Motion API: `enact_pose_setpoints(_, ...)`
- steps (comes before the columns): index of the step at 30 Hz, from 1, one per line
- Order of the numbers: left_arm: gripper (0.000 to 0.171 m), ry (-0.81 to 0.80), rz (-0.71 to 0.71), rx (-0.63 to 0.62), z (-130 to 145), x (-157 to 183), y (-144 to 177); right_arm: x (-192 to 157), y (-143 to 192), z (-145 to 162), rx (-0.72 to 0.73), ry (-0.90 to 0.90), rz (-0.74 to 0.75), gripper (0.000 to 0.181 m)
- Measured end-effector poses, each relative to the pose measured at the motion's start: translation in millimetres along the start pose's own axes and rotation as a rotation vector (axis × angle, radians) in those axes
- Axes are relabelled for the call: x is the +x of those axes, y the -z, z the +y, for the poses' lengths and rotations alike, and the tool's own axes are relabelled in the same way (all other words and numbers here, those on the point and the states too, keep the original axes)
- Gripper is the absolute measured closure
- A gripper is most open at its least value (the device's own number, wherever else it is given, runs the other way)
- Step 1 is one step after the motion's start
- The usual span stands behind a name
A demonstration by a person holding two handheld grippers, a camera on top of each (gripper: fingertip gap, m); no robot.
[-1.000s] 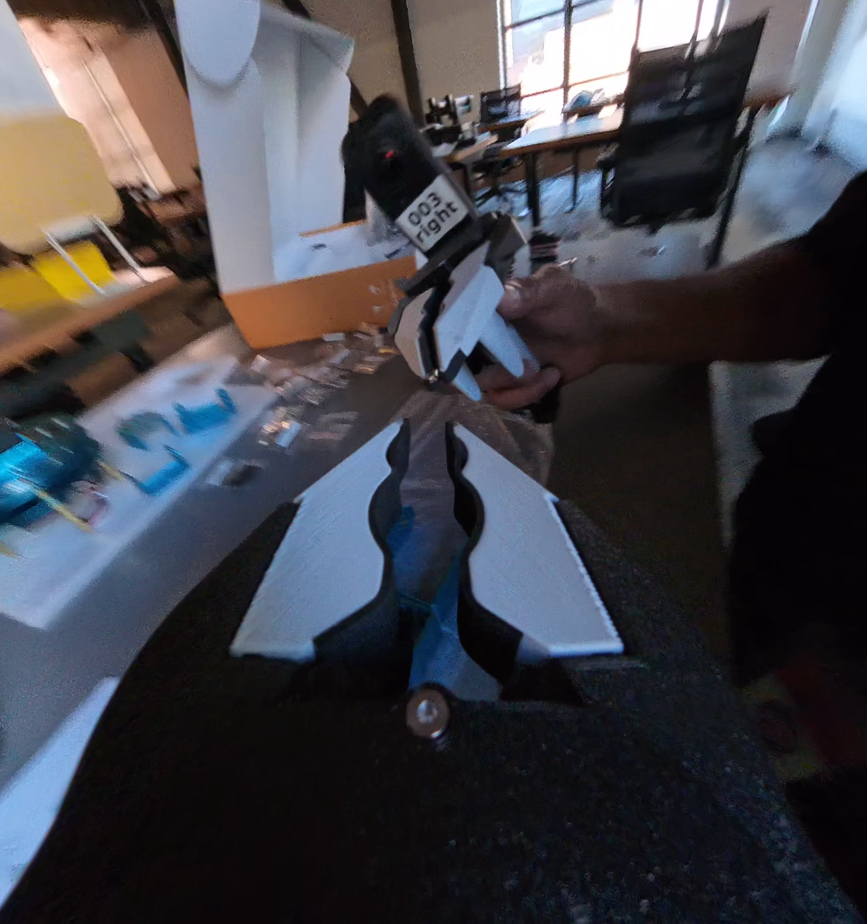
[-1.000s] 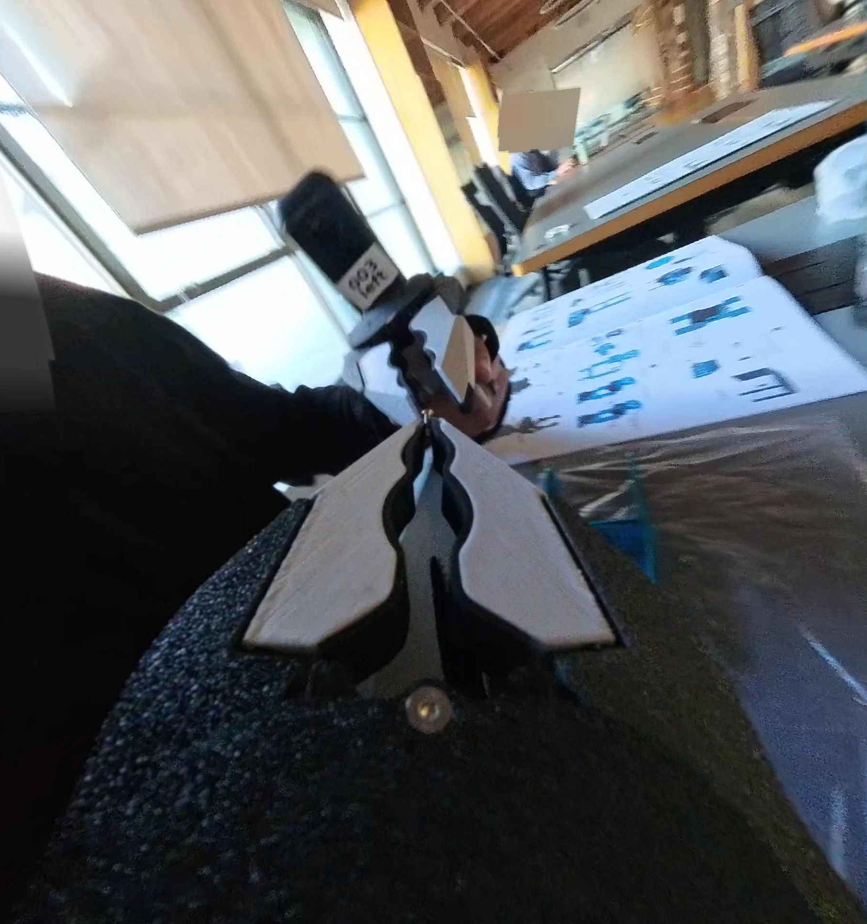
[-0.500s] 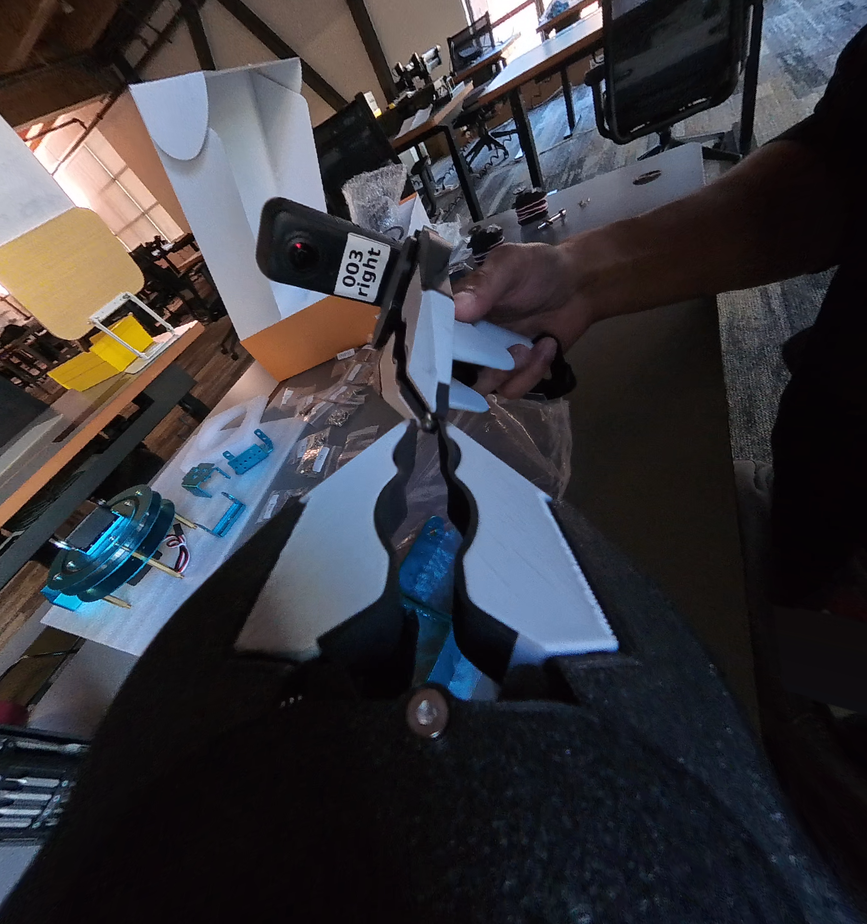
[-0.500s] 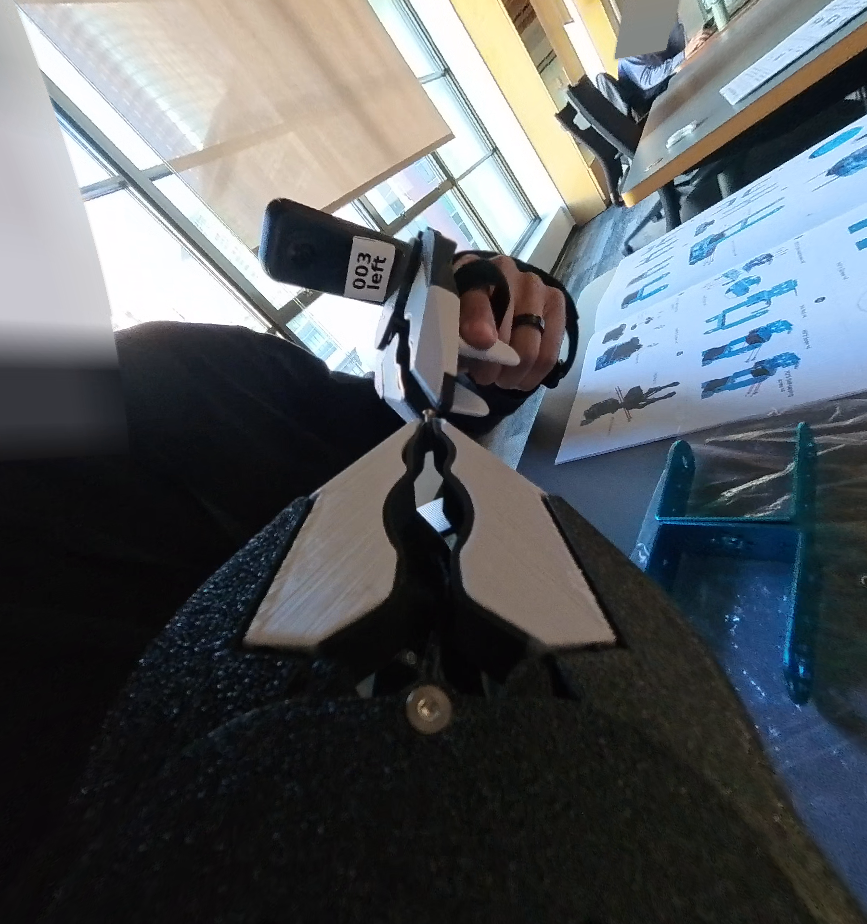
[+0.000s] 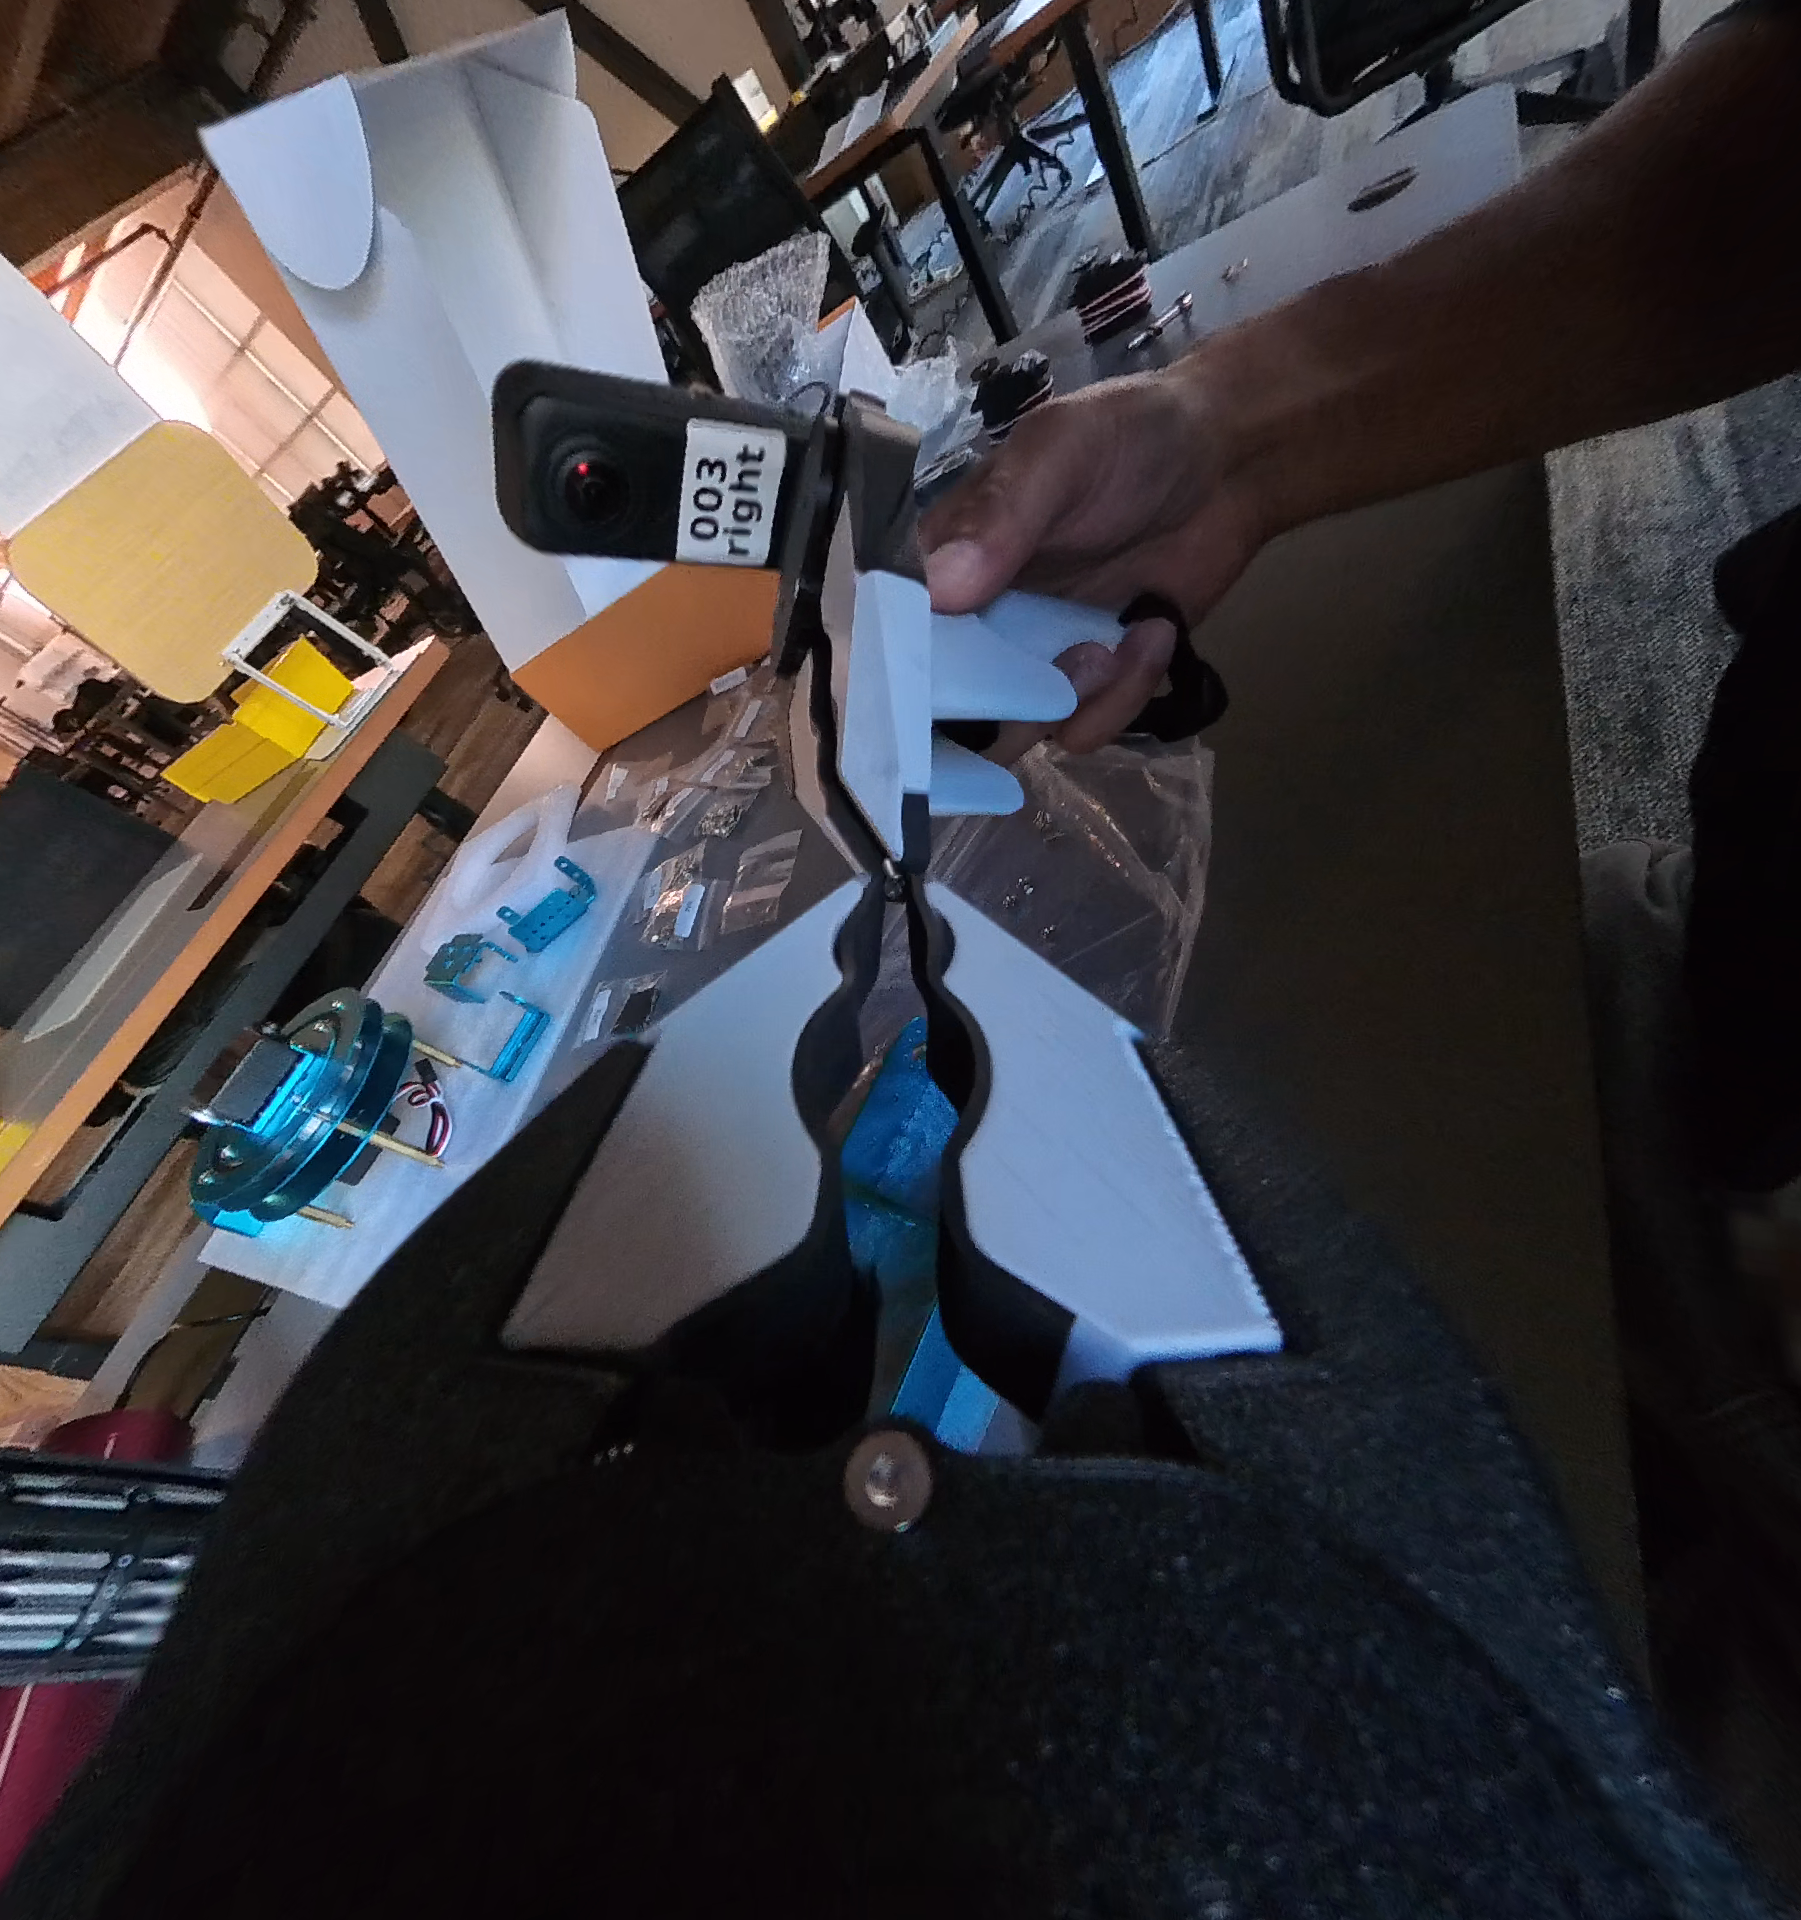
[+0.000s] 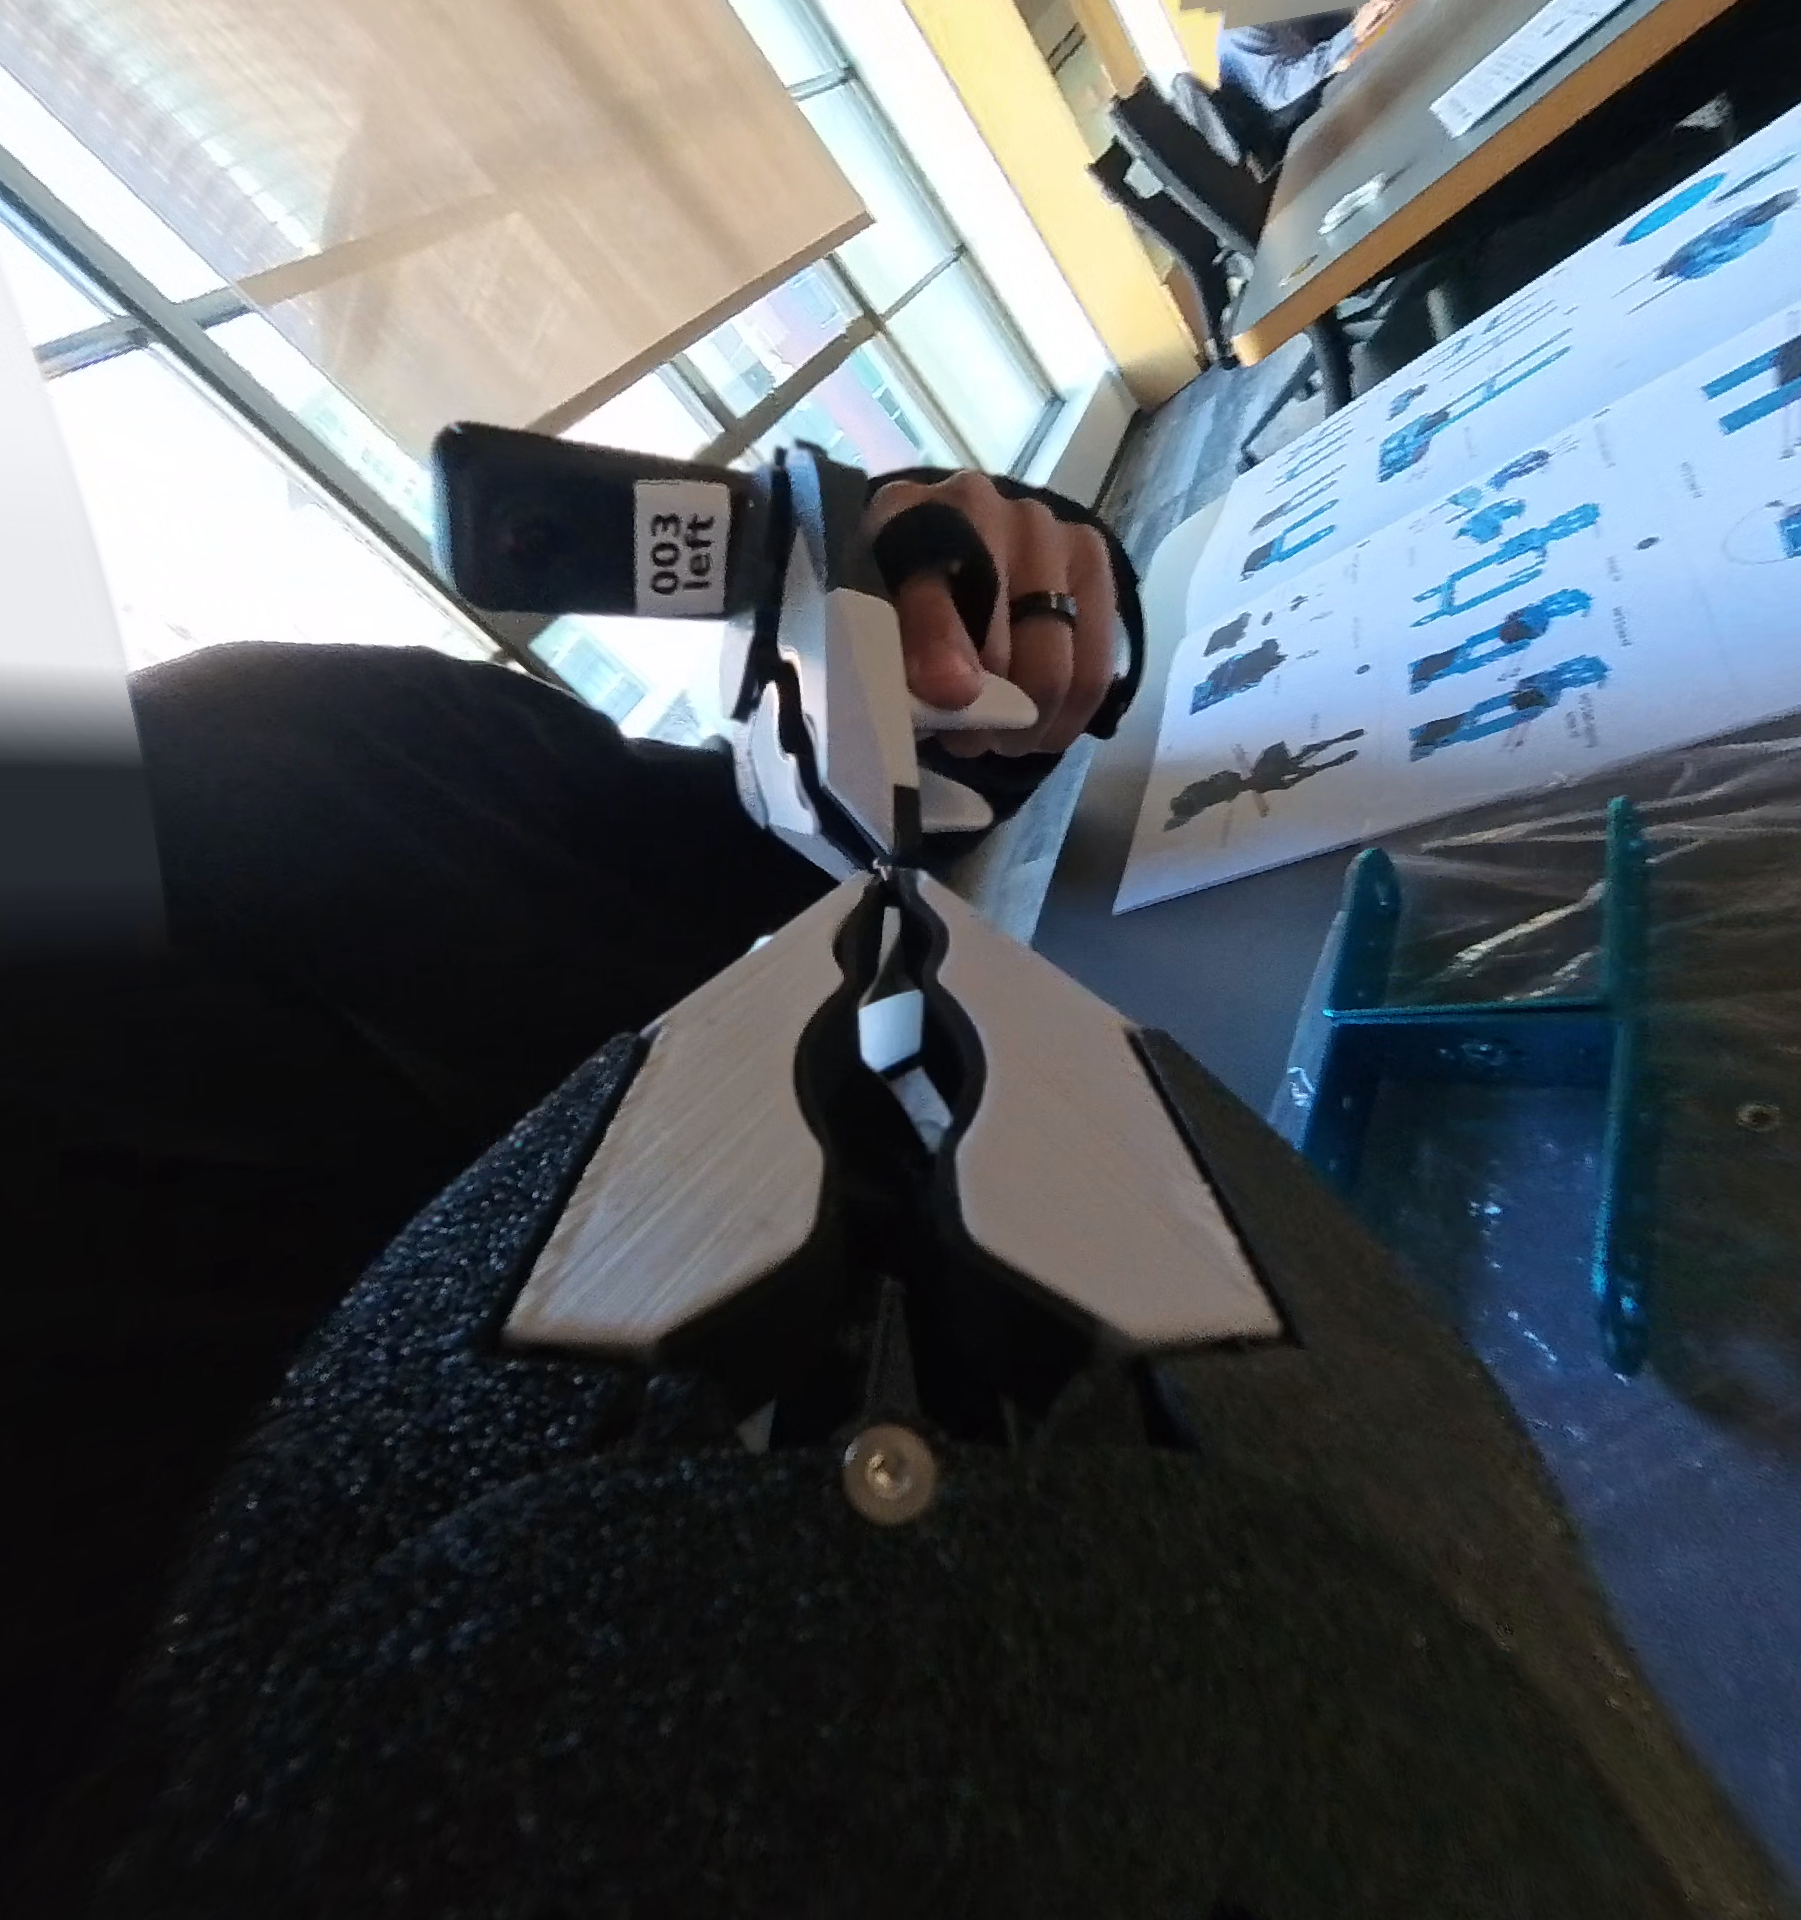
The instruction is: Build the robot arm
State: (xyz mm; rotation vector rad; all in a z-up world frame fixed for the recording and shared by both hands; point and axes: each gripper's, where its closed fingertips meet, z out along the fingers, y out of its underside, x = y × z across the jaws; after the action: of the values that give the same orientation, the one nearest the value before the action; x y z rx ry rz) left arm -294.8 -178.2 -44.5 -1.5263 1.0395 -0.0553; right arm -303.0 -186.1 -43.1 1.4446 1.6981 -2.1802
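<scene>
The left hand-held gripper (image 5: 894, 899) and right hand-held gripper (image 6: 891, 894) meet tip to tip, both clenched on a small screw (image 5: 892, 886). A blue bracket (image 6: 1478, 1049) lies on the desk (image 6: 1706, 1558) just right of the right one.

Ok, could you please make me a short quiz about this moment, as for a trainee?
1. True or false: the left gripper and the right gripper meet tip to tip, both with jaws closed.
2. In the right wrist view, the blue bracket lies: A) on a chair; B) on the tabletop near the printed sheet; C) between gripper fingers.
3. In the left wrist view, what colour is the mat under the round blue assembly?

Key: 1 true; 2 B; 3 white.
</scene>
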Motion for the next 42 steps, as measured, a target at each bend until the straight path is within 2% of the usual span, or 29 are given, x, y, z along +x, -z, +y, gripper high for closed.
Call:
enact_pose_setpoints(3, 0.168, 0.051, -0.013, 0.000, 6, -2, 1, 10, 13, -5, 0.013, 0.047, 0.093, 0.167)
enact_pose_setpoints(6, 0.168, 0.164, -0.016, 0.000, 18, -4, 8, 41, 55, -2, -0.065, 0.190, 0.410, 0.158)
enact_pose_setpoints(8, 0.168, 0.251, -0.026, -0.045, 37, -6, 15, 51, 82, 27, -0.239, 0.267, 0.581, 0.158)
enact_pose_setpoints(10, 0.168, 0.299, -0.079, -0.089, 57, -11, 24, 47, 92, 66, -0.384, 0.257, 0.643, 0.157)
enact_pose_setpoints(13, 0.168, 0.365, -0.112, -0.143, 80, -12, 36, 46, 97, 107, -0.476, 0.288, 0.782, 0.163)
enact_pose_setpoints(15, 0.168, 0.385, -0.132, -0.174, 91, -14, 40, 47, 101, 121, -0.486, 0.300, 0.859, 0.176)
enact_pose_setpoints(18, 0.168, 0.384, -0.132, -0.199, 97, -14, 40, 54, 112, 134, -0.512, 0.290, 0.941, 0.179)
enact_pose_setpoints(24, 0.168, 0.355, -0.111, -0.247, 103, -11, 41, 56, 128, 136, -0.532, 0.291, 0.960, 0.181)
enact_pose_setpoints(29, 0.168, 0.330, -0.052, -0.248, 98, 2, 44, 64, 161, 129, -0.565, 0.297, 1.020, 0.181)
enact_pose_setpoints(36, 0.168, 0.208, -0.007, -0.225, 94, 19, 27, 86, 198, 111, -0.573, 0.316, 1.084, 0.181)
enact_pose_setpoints(40, 0.168, 0.113, -0.002, -0.231, 97, 20, 13, 85, 196, 94, -0.546, 0.345, 1.077, 0.181)
enact_pose_setpoints(42, 0.168, 0.037, 0.013, -0.233, 98, 23, 2, 72, 166, 69, -0.424, 0.414, 1.004, 0.181)
